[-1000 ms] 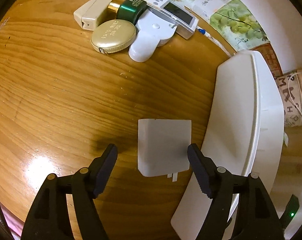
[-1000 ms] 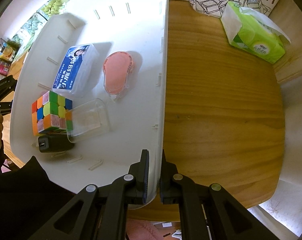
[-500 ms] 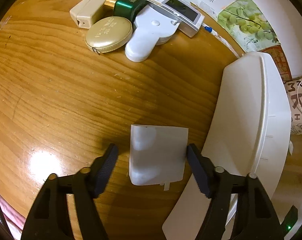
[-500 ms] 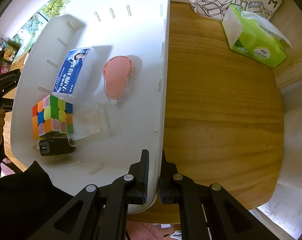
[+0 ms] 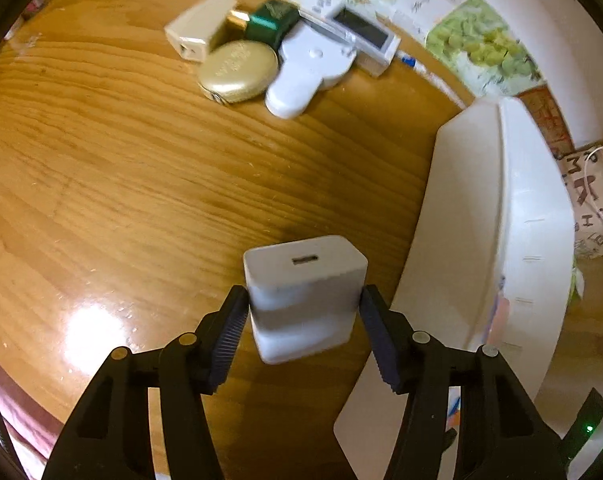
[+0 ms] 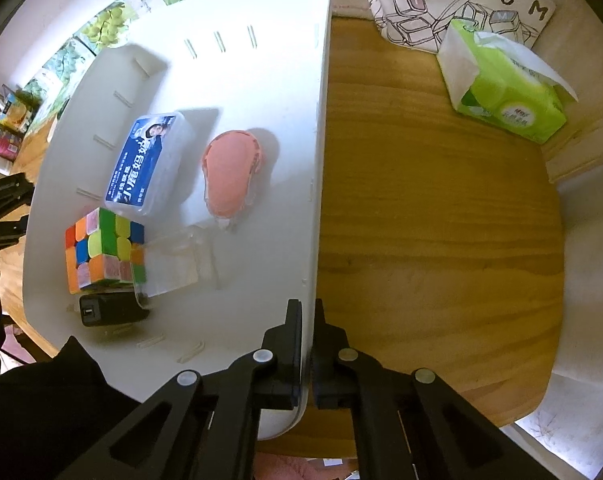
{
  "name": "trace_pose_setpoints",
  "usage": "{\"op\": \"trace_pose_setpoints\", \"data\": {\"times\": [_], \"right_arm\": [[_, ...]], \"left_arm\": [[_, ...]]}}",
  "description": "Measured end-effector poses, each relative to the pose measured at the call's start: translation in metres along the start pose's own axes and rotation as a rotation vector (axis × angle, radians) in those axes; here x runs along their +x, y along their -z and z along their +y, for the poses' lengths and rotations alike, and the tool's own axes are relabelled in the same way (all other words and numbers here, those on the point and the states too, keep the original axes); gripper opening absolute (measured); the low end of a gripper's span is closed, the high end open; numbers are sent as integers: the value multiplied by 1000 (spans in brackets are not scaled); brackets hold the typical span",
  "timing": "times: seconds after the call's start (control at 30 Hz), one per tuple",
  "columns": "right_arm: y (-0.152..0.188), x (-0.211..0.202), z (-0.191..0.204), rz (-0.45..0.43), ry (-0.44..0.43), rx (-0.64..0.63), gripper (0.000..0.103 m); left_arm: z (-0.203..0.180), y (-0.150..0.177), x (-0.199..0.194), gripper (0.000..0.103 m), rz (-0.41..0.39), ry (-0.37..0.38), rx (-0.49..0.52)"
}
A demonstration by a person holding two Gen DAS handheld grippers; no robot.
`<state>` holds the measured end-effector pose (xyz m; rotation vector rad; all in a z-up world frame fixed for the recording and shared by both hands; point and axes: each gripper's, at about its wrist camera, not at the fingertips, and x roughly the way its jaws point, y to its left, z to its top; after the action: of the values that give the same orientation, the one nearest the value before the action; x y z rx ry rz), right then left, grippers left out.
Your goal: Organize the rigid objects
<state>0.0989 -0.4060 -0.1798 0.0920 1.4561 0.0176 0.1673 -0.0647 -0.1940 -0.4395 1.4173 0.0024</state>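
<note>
Left tongs (image 5: 303,312) clamped on white USB charger (image 5: 303,296), raised off wooden tabletop (image 5: 141,200); right tongs (image 6: 307,320) pinched together on white tray (image 6: 237,80) wall.

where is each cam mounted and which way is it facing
Left wrist: sits on the left gripper, looking steeply down at the wooden table; its black jaws clamp a white charger, with the white tray to the right.
Right wrist: sits on the right gripper, looking straight down; its jaws pinch the white tray's rim; a dark sleeve shows lower left.
Shared: the white tray and the table.
</note>
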Motion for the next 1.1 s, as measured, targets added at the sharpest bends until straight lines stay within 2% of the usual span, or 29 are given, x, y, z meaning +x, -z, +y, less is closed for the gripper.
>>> {"op": "trace_pose_setpoints", "data": {"times": [0.23, 0.47, 0.5, 0.57, 0.67, 0.83, 0.93, 1.1], "right_arm": [[0, -3, -4, -20, -11, -12, 3], [7, -4, -4, -47, -8, -9, 4], [7, -4, -4, -50, -9, -7, 4], [10, -5, -4, -54, -8, -5, 4], [11, -6, -4, -56, -9, 5, 4], [16, -8, -8, -60, -12, 31, 4], [17, -9, -8, -72, -13, 48, 4], [18, -11, -7, -97, -5, 71, 4]], "left_arm": [[-7, 14, -46, 60, -156, 20, 61], [-27, 26, -87, 59, -349, 131, 166], [-32, 27, -91, 52, -368, 146, 185], [-39, 28, -98, 30, -401, 175, 217], [-52, 33, -114, 30, -455, 227, 271], [-71, 39, -121, 30, -460, 251, 356], [-77, 43, -116, 30, -440, 216, 397], [-74, 44, -108, 32, -417, 151, 406]]}}
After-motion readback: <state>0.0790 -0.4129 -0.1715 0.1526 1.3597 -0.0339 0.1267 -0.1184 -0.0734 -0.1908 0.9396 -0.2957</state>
